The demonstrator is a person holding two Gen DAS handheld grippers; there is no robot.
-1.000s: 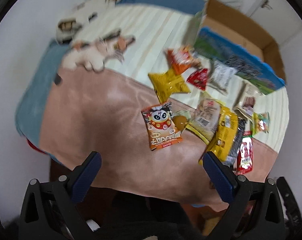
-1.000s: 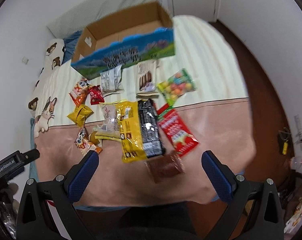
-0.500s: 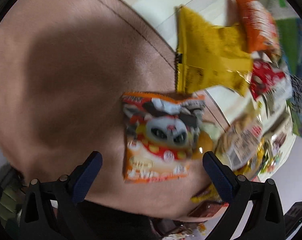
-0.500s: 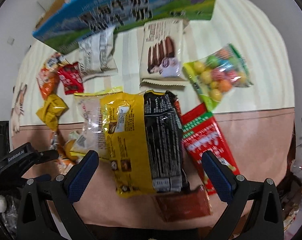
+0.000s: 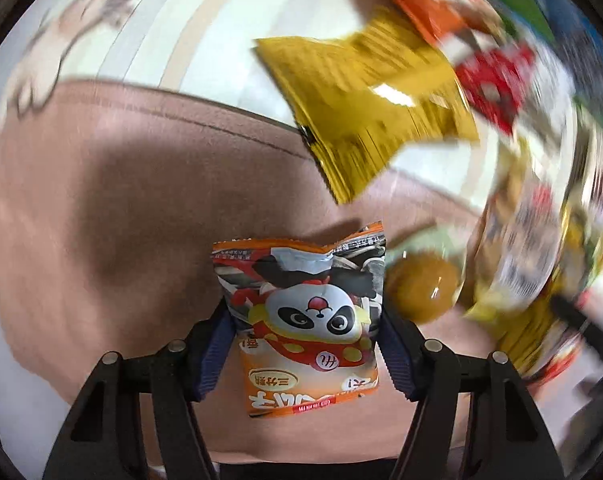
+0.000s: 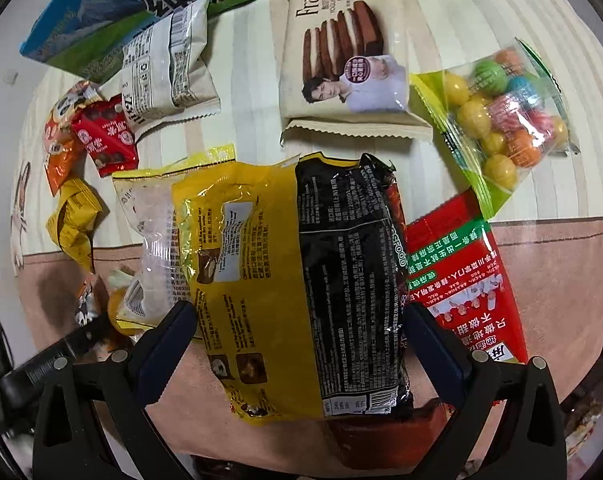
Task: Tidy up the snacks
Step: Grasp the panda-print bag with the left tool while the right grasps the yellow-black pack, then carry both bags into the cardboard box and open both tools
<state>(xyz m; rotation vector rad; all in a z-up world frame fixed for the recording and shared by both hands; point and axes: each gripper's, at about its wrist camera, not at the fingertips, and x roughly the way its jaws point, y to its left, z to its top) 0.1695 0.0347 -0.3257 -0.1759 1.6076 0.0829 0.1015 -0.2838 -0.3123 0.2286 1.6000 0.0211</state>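
Note:
An orange snack packet with a panda (image 5: 301, 312) lies on the brown blanket (image 5: 101, 200). My left gripper (image 5: 307, 348) points down over it; its jaws are closing, both blue pads sit against the packet's sides, and its top edge is buckled. In the right wrist view, my right gripper (image 6: 299, 350) hangs open low over a big yellow packet (image 6: 253, 280) and a black packet (image 6: 349, 280) lying side by side. Both lie between its wide-spread fingers, which do not press on them.
A gold packet (image 5: 365, 108) and an amber jelly cup (image 5: 421, 286) lie close by the panda packet. Around the right gripper lie a red packet (image 6: 461, 280), a bag of coloured balls (image 6: 501, 120), a biscuit pack (image 6: 345, 60) and a white packet (image 6: 165, 68). A blue-green carton (image 6: 101, 20) stands behind.
Both grippers have come down close to the snacks. The left jaws went from wide apart to narrow around the panda packet. The right jaws stayed wide.

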